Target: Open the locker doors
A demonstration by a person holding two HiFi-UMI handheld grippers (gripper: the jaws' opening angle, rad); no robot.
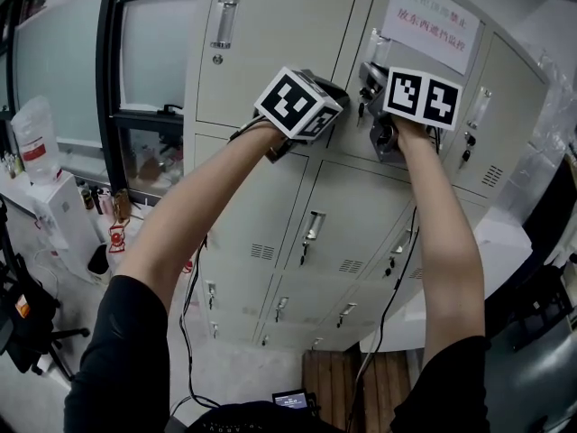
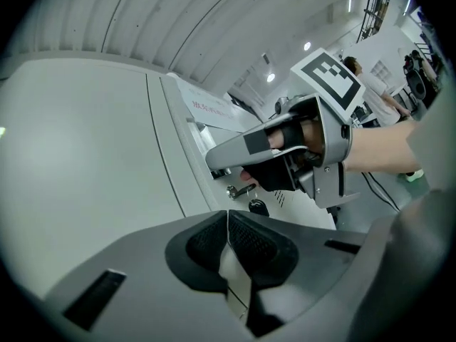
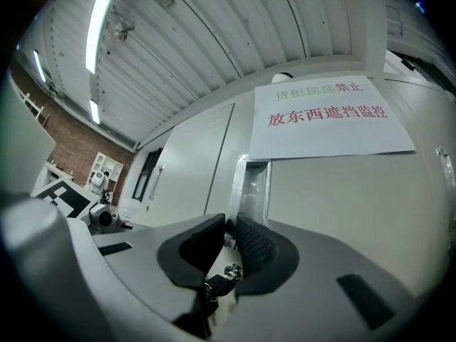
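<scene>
The grey locker door (image 1: 424, 124) in the top row carries a paper sign (image 1: 431, 27) and a metal handle (image 3: 253, 189) at its left edge. A lock with a key (image 2: 241, 189) sits just under the handle. My right gripper (image 3: 229, 228) points at that handle, its jaws drawn to a narrow slit around the handle's lower lip. In the head view the right gripper (image 1: 371, 97) sits against the door's left edge. My left gripper (image 2: 228, 223) is shut with nothing between the pads and rests close to the neighbouring door (image 2: 85, 162). In the head view the left gripper (image 1: 335, 108) is just left of the seam.
More locker doors with handles and keys fill the rows below (image 1: 311, 228) and to the right (image 1: 469, 147). A water dispenser (image 1: 41, 165) and a window stand at the left. A black chair (image 1: 27, 327) and a wooden pallet (image 1: 352, 382) are on the floor. A person (image 2: 370, 84) stands in the background.
</scene>
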